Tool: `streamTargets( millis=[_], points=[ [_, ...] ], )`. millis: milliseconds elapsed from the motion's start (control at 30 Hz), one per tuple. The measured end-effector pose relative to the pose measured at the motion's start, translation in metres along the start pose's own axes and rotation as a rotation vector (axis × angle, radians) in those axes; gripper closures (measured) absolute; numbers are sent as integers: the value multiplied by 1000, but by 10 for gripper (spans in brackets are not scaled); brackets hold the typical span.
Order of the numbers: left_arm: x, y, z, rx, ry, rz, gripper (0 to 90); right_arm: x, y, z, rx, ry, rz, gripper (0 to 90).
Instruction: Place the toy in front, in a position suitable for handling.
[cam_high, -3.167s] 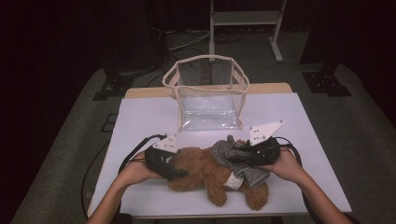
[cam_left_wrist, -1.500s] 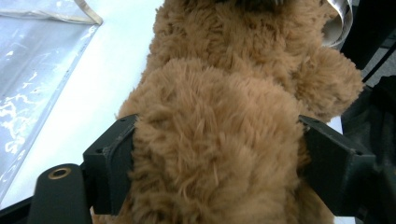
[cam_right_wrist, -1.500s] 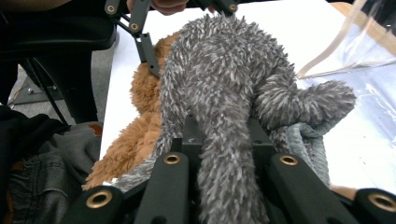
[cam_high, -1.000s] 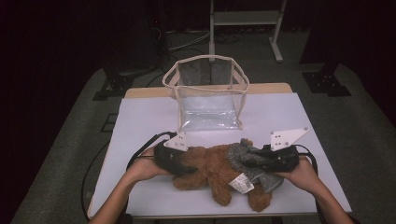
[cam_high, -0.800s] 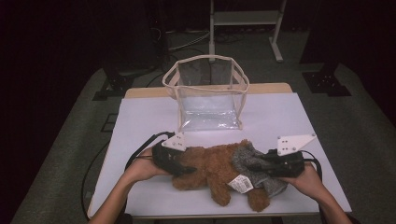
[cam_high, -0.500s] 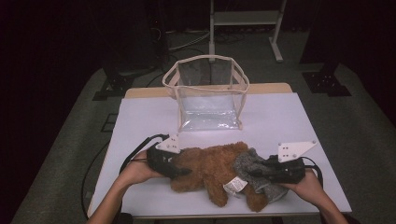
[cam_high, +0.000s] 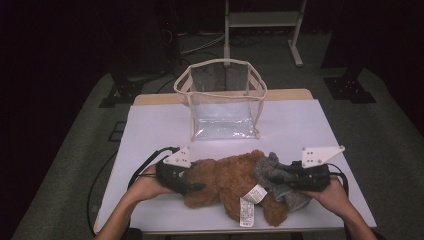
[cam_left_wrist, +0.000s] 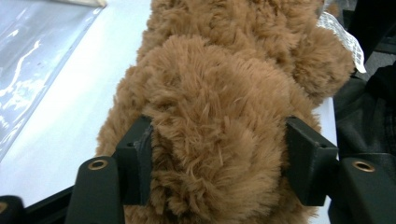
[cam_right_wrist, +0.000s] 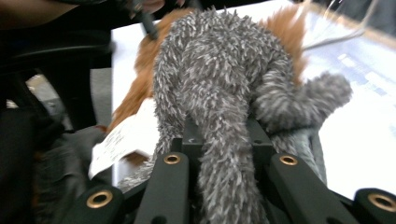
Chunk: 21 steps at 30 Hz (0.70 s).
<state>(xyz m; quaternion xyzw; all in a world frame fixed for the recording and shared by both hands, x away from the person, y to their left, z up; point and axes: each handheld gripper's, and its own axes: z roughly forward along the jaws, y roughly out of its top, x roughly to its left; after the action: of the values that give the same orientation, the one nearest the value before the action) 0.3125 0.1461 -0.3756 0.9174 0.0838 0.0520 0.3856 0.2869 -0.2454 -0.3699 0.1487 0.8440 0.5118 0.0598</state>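
A brown plush toy (cam_high: 225, 182) lies along the near edge of the white table (cam_high: 150, 130), with a grey fuzzy cloth (cam_high: 272, 175) wrapped on its right end. My left gripper (cam_high: 192, 186) is at the toy's left end; in the left gripper view (cam_left_wrist: 219, 163) both pads press into the brown fur (cam_left_wrist: 219, 93). My right gripper (cam_high: 282, 180) comes in from the right. In the right gripper view it (cam_right_wrist: 224, 154) is shut on a strand of the grey cloth (cam_right_wrist: 219, 84). White tags (cam_high: 252, 194) hang from the toy's underside.
A clear plastic bag with a cream rim (cam_high: 220, 62) stands open-topped at the table's far middle. A bare strip of table separates it from the toy. A hand holds each gripper, and cables trail off both. Dark floor and stand legs (cam_high: 260, 30) lie beyond the table.
My right gripper has moved right and slightly toward the near edge, drawing the grey cloth out with it. The left gripper and the toy's left end have barely shifted.
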Motion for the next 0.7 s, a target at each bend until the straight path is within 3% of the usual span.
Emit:
streamTargets(
  millis=[100,133,267,367,467,533,667,700],
  points=[
    [-3,3,3,-5,-4,6,370,-3,12,2,3,-3,-21,748],
    [-4,5,5,-8,-4,22,377,-7,28,8,18,5,-46,748],
    [-8,9,7,-11,-6,38,380,-13,48,20,49,27,-79,748],
    [-11,13,9,-9,-2,52,378,-20,68,41,106,55,-115,747],
    [-11,12,8,-9,3,53,368,-22,70,50,142,62,-118,748],
    [-9,11,7,-15,7,48,338,-26,61,56,178,91,-84,749],
    [-6,15,4,-29,16,28,198,-25,50,53,173,92,-58,752],
    [-4,17,4,-15,20,12,198,-24,48,52,171,91,-54,753]
  ],
)
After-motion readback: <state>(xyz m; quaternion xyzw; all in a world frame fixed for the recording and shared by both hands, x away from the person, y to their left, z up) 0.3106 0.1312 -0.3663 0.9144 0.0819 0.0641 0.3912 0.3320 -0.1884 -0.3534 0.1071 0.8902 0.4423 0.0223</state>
